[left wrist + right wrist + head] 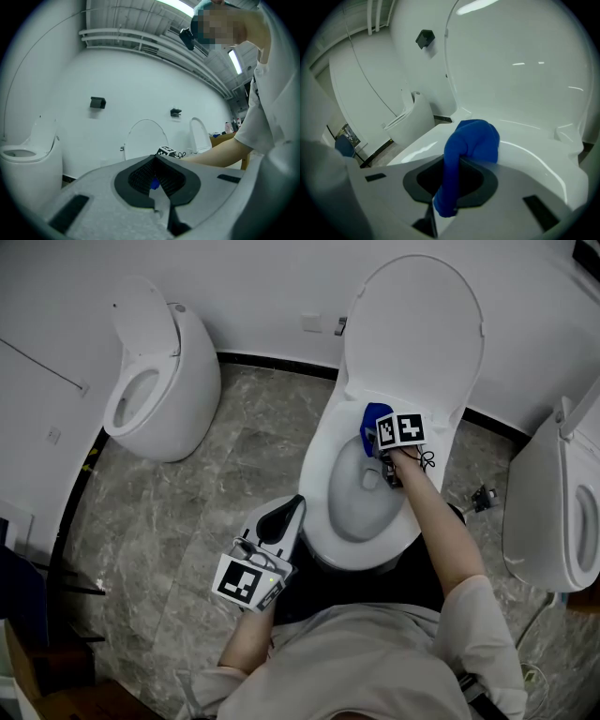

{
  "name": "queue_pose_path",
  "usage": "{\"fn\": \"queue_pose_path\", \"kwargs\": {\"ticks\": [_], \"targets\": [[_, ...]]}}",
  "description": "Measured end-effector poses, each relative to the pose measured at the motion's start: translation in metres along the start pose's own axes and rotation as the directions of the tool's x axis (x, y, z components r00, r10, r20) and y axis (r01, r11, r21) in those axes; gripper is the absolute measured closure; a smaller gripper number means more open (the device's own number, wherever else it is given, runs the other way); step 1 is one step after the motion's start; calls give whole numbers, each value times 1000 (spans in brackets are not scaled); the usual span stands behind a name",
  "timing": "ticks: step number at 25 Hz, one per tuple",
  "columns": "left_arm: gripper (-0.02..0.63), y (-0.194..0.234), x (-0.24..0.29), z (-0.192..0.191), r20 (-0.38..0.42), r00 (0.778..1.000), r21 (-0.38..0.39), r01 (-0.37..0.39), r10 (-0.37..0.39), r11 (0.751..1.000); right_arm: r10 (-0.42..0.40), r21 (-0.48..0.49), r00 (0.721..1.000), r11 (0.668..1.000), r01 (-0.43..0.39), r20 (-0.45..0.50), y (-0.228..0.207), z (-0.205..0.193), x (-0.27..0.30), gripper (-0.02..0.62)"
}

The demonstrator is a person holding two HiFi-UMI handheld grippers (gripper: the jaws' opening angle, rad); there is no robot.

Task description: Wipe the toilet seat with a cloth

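The middle toilet stands with its lid (417, 324) raised, and its white seat rim (323, 460) rings the bowl. A blue cloth (371, 418) lies pressed on the rim at the back left, just under the lid. My right gripper (375, 439) is shut on that cloth (471, 140), which bulges out ahead of the jaws and hangs down between them. My left gripper (289, 510) hovers by the front left of the bowl, apart from it. Its jaws (155, 161) are shut with nothing held.
A second toilet (155, 381) stands at the left wall and a third toilet (553, 512) at the right. A small black device with a cable (483, 498) lies on the grey stone floor (216, 474) between the middle and right toilets.
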State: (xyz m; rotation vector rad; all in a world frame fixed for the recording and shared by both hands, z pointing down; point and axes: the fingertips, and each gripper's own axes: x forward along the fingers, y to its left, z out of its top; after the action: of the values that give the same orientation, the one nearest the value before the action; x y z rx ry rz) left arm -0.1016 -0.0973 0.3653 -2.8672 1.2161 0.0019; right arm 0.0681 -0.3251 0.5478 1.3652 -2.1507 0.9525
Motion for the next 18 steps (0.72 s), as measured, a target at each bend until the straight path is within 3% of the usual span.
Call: {"fn": "queue_pose_path", "kwargs": {"ticks": [18], "targets": [[598,7,-19,-2,8,999,-5,-51,51,999,73,-82,994,993,-80,-86,19,2,20,544]]}}
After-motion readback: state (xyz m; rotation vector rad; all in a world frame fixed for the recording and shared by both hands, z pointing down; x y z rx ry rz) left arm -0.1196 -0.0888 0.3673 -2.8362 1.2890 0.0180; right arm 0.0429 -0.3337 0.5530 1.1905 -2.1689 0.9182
